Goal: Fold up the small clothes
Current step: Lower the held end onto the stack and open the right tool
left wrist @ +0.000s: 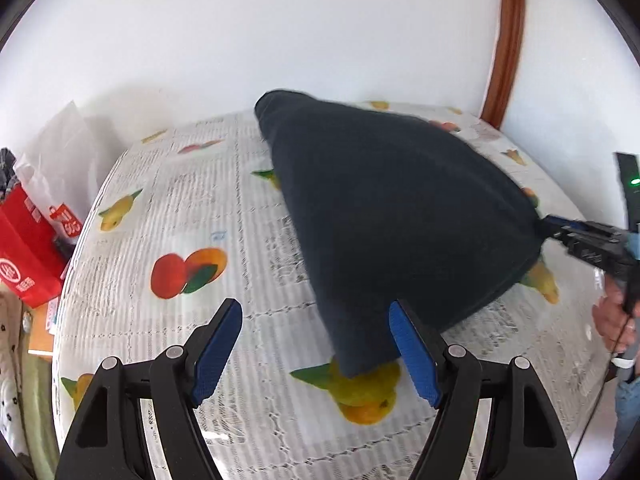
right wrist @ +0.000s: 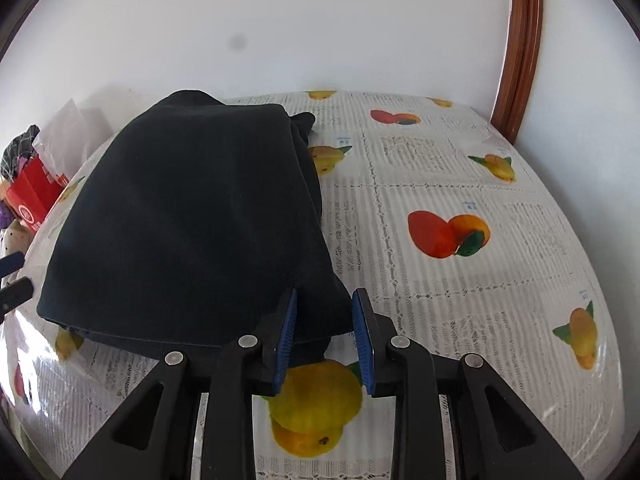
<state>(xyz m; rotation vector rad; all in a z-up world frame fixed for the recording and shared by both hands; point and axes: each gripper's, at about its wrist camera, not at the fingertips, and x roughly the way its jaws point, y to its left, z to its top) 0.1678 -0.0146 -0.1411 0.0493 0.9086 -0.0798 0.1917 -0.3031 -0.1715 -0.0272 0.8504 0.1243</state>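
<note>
A dark navy garment (left wrist: 384, 208) lies folded on the fruit-print tablecloth (left wrist: 180, 208), with one corner drawn toward each gripper. My left gripper (left wrist: 316, 332) is open; the garment's near corner lies between its blue pads, against the right pad (left wrist: 412, 356). In the right wrist view the garment (right wrist: 188, 224) fills the left half. My right gripper (right wrist: 326, 332) is partly open, with the garment's near corner between its pads. The right gripper also shows in the left wrist view (left wrist: 580, 240), touching the garment's right corner.
A red carton (left wrist: 24, 256) and a white plastic bag (left wrist: 60, 160) stand past the table's left edge. A white wall runs behind the table, with a brown wooden frame (left wrist: 508, 40) at the back right. The tablecloth to the right of the garment (right wrist: 460, 200) is bare.
</note>
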